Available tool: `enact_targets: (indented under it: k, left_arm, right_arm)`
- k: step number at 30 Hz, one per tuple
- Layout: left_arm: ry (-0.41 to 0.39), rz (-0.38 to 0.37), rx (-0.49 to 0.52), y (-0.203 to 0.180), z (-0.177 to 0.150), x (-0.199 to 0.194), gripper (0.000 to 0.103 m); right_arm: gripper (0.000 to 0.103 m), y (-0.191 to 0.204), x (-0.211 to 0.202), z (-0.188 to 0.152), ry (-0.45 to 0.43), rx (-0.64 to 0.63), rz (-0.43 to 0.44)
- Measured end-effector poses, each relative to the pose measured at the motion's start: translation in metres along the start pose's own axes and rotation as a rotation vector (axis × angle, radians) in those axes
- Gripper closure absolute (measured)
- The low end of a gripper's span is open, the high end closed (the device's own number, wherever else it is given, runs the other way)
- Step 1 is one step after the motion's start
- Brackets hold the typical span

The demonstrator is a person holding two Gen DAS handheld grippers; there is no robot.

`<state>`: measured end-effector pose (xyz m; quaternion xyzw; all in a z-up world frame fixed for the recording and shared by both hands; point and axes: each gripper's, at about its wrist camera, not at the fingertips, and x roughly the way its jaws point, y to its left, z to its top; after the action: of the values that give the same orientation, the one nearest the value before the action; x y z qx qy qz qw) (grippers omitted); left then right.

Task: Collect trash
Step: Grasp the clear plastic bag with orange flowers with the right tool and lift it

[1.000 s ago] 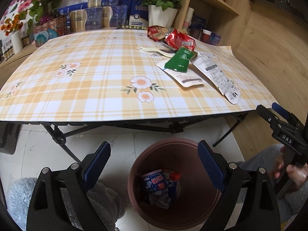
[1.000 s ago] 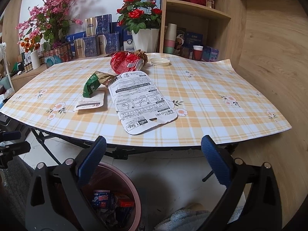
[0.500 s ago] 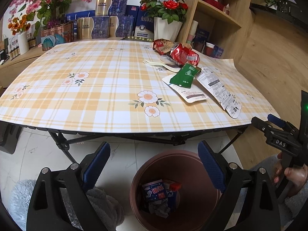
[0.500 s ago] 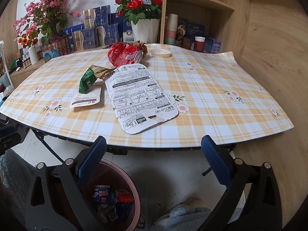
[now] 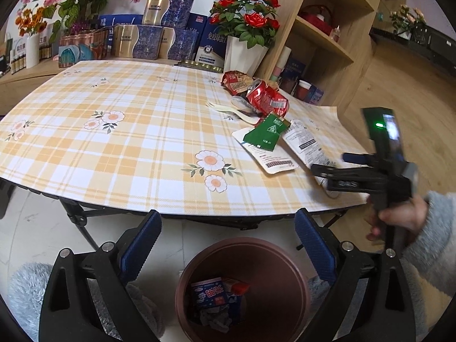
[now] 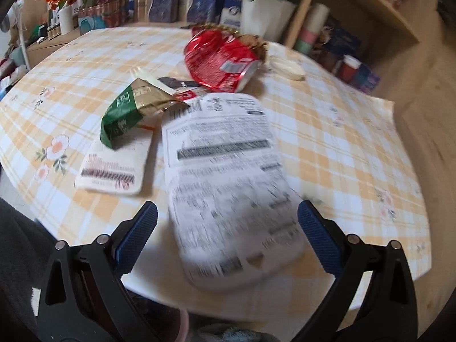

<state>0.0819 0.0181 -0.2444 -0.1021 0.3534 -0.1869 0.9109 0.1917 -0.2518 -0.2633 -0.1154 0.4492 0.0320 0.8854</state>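
Note:
Trash lies on the checked table (image 5: 128, 142): a large white printed pouch (image 6: 225, 188), a green wrapper (image 6: 125, 114) on a smaller white packet (image 6: 114, 168), a crushed red can (image 6: 222, 59) and a white plastic fork (image 5: 228, 108). My right gripper (image 6: 226, 236) is open, over the table's near edge, with the white pouch between its fingers. It also shows in the left wrist view (image 5: 330, 165). My left gripper (image 5: 228, 242) is open and empty above the brown trash bin (image 5: 285, 299), which holds a blue packet (image 5: 209, 296).
A white pot of red roses (image 5: 245, 51) and several boxes (image 5: 151, 40) stand behind the table. A wooden shelf unit (image 5: 327, 37) is at the right. A grey fluffy rug (image 5: 22, 290) lies on the floor beside the bin.
My right gripper has moved forward and up from below the table edge to over the white pouch. My left gripper has stayed over the bin, tilting up slightly.

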Motion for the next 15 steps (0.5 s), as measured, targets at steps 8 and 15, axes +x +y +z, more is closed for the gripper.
enact_targets:
  k: [8, 15]
  left_arm:
    - [-0.01, -0.031, -0.035, 0.007, 0.003, -0.001, 0.01]
    - [0.0, -0.039, -0.066, 0.011, 0.006, 0.004, 0.01]
  right_arm:
    - [0.005, 0.005, 0.033, 0.026, 0.09, 0.0, 0.054]
    - [0.005, 0.002, 0.039, 0.032, 0.061, 0.002, 0.061]
